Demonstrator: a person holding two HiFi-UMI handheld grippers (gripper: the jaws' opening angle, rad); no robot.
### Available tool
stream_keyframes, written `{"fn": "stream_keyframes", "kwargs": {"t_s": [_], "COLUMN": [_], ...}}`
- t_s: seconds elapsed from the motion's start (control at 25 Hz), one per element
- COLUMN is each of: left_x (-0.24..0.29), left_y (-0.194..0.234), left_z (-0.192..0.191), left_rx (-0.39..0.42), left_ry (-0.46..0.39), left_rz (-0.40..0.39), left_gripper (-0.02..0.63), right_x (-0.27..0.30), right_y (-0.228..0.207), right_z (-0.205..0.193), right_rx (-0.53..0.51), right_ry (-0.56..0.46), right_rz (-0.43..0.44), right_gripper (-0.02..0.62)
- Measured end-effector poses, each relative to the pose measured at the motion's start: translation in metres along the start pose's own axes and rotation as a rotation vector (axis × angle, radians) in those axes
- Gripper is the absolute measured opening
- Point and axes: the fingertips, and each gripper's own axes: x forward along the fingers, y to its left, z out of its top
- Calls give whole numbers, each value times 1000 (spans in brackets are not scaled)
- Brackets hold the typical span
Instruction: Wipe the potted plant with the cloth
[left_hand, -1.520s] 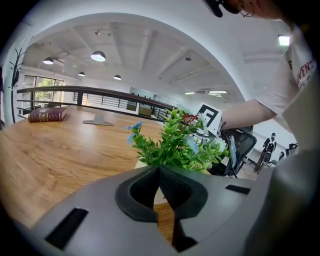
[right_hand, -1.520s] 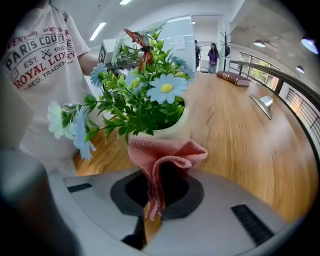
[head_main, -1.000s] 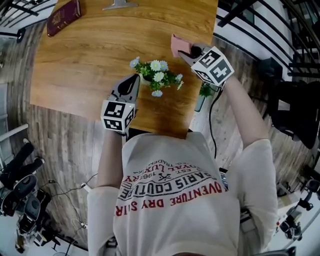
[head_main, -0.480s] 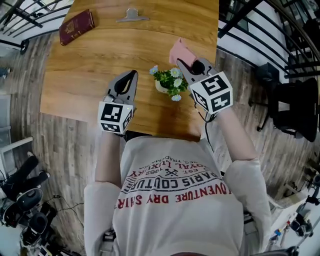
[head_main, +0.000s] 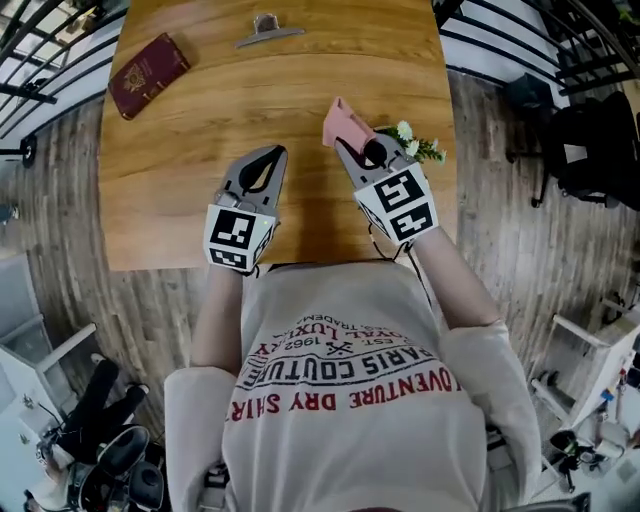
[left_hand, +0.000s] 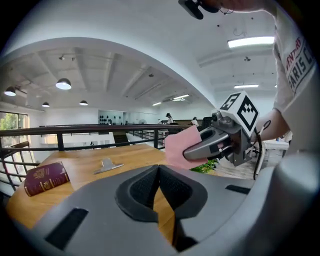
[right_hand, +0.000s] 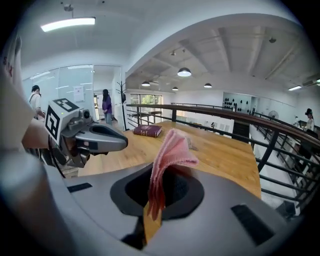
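In the head view my right gripper (head_main: 342, 148) is shut on a folded pink cloth (head_main: 337, 118), held above the wooden table (head_main: 200, 150). The potted plant (head_main: 418, 146), with white flowers and green leaves, stands just right of that gripper at the table's right edge, and its pot is hidden. In the right gripper view the cloth (right_hand: 171, 147) sticks up from between the jaws. My left gripper (head_main: 274, 153) hovers to the left, shut and holding nothing. In the left gripper view its jaws (left_hand: 159, 169) meet, with the right gripper (left_hand: 220, 142), the cloth (left_hand: 177, 145) and some leaves (left_hand: 205, 167) beyond them.
A dark red book (head_main: 148, 75) lies at the table's far left and a metal clip (head_main: 265, 28) at its far edge. Black railings (head_main: 520, 50) run beside the table on the right. Wooden floor surrounds the table, and people stand far off in the right gripper view.
Both grippers have risen and swung left. The right gripper with the cloth has passed from the plant's right side to its left, and the left gripper has drawn away from the plant.
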Motion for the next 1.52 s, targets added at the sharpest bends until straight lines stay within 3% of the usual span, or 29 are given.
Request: {"fn": "stream_keyframes", "kwargs": {"t_s": [0.28,0.48,1.04,1.32,1.52], "left_x": [-9,-14,-2,-1,0], "left_y": [3,-1,4,-4,-9], "left_z": [-34,-61,-80,-97,-96], "left_rx": [-29,-30,-20,-28,-29], "left_ry": [43,102,118,153,145], "left_rz": [-99,-154,-193,-229,-244], "left_gripper": [15,15,15,15,15], "right_x": [34,45,54,42,32], "right_y": [31,11,-27,-27,-27], "right_z": [-65,-118,-160,-173,-183], "right_rx": [87,196,486,740,809], "right_ry": [132,217,197,145,148], "right_rz": [-74,-240,-620,-663,-662], "right_gripper": [35,37,37,37,37]}}
